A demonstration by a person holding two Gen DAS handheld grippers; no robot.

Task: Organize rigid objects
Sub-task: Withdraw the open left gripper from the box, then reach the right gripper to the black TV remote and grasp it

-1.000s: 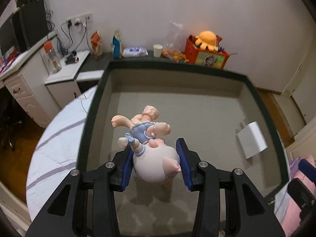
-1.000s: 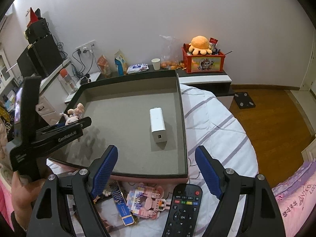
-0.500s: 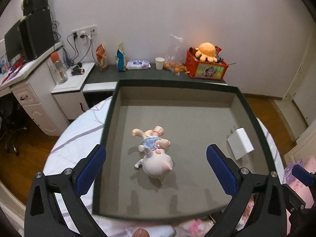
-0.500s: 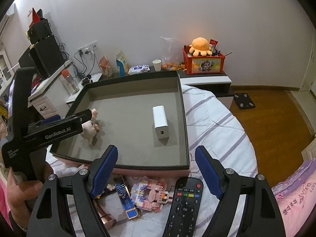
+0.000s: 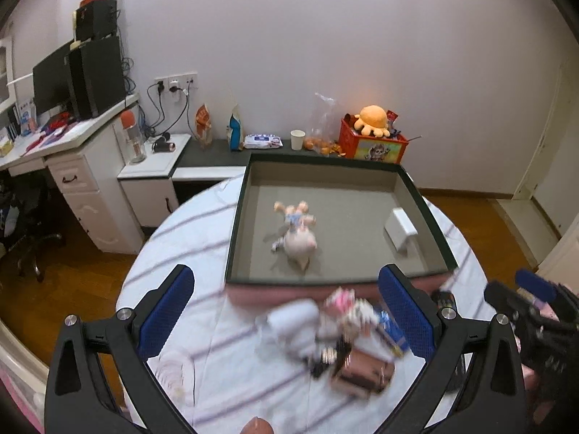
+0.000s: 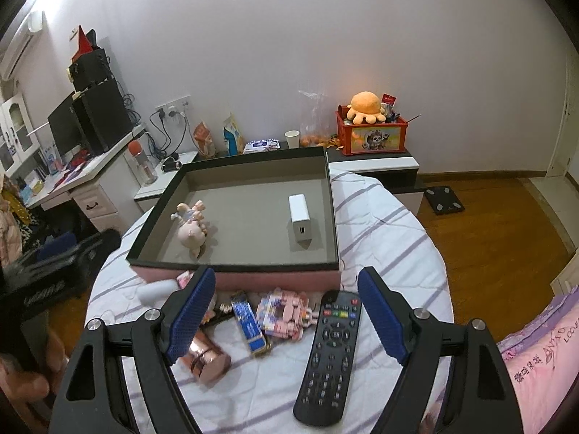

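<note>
White-walled bedroom, with a round surface under a white sheet with purple stripes [image 6: 383, 224] in the foreground. On it sits a shallow square tray with black walls, a grey floor and a pink base [image 6: 231, 261].

Inside the tray, towards its left side, a small pink pig figurine in a blue bib [image 6: 190, 226] lies tipped over, its long axis running front to back: the round head points at the near wall, the legs at the far wall. Well apart from it, near the right wall, a white rectangular power block [image 6: 299, 216] lies with its long axis also front to back, its port end facing the near wall.

In front of the tray lie a black remote control [image 6: 327, 354], lengthwise towards the tray, a pink brick-built toy [image 6: 286, 313], a blue flat pack [image 6: 248, 327] and a shiny copper-coloured cylinder [image 6: 204, 358] on its side.

The left gripper [image 5: 286, 316] stands at its widest, nothing between its blue pads. The right gripper [image 6: 286, 316] has just been widening and grips nothing; it hangs above the toy and remote.
</note>
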